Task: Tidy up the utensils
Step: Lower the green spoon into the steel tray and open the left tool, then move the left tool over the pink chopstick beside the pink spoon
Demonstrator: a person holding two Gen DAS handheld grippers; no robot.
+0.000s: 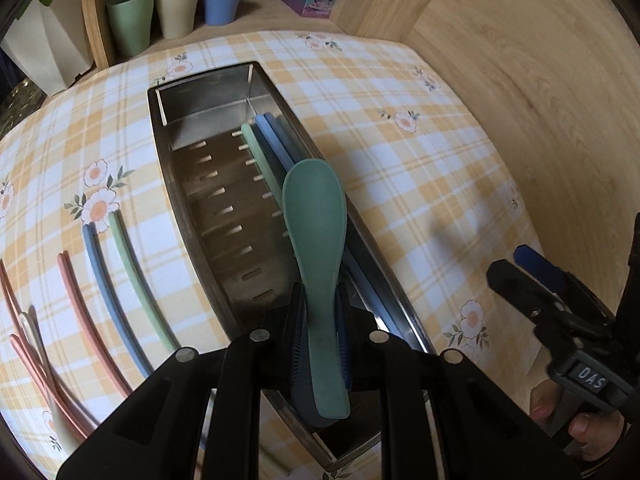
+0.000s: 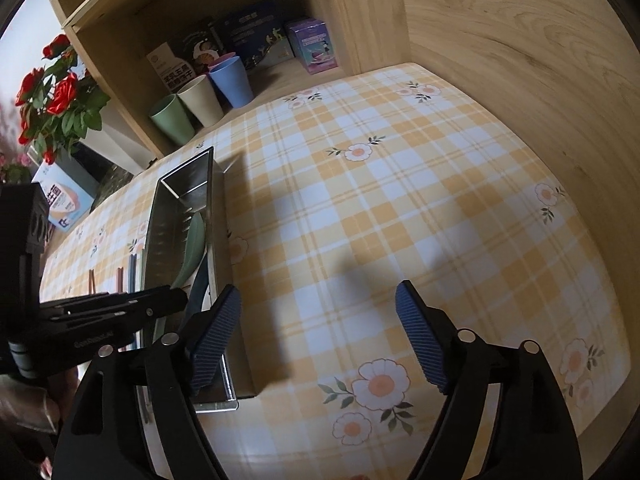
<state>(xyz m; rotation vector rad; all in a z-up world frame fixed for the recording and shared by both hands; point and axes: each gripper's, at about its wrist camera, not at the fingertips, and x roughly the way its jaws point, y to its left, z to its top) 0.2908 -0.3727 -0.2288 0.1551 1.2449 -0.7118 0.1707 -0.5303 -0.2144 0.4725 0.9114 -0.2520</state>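
left gripper [image 1: 320,312]: clamped on the handle of the green spoon [image 1: 316,216], pads pressing both sides; bowl end sticks out ahead of the gripper, handle end runs back under it.
spoon position: over the metal tray [image 1: 200,92], toward the tray's right-hand wall in the left wrist view, bowl above the slotted floor; cannot tell whether it touches the tray.
spoon long axis: roughly parallel to the tray's long axis, tilted only a little, so it looks ready to go in lengthwise.
already in tray: green chopstick [image 1: 256,148] and blue chopsticks [image 1: 276,140] lying lengthwise along the right wall, just beside and partly under the spoon bowl.
key relation: tray lies straight ahead of and below the left gripper; judged next move is lower and release, keeping the spoon aligned with the chopsticks.
right gripper [image 2: 318,316]: jaws wide apart, nothing between them; hangs over the checked surface [image 2: 400,200], to the right of the tray, its left pad [image 2: 216,332] in front of the tray's near corner.
nearer hand: left, it carries the spoon; right is off to the side.
still outside: blue, green and pink chopsticks [image 1: 104,280] on the surface left of the tray, roughly parallel to it.
risk: spoon bowl may land on the chopsticks rather than flat.
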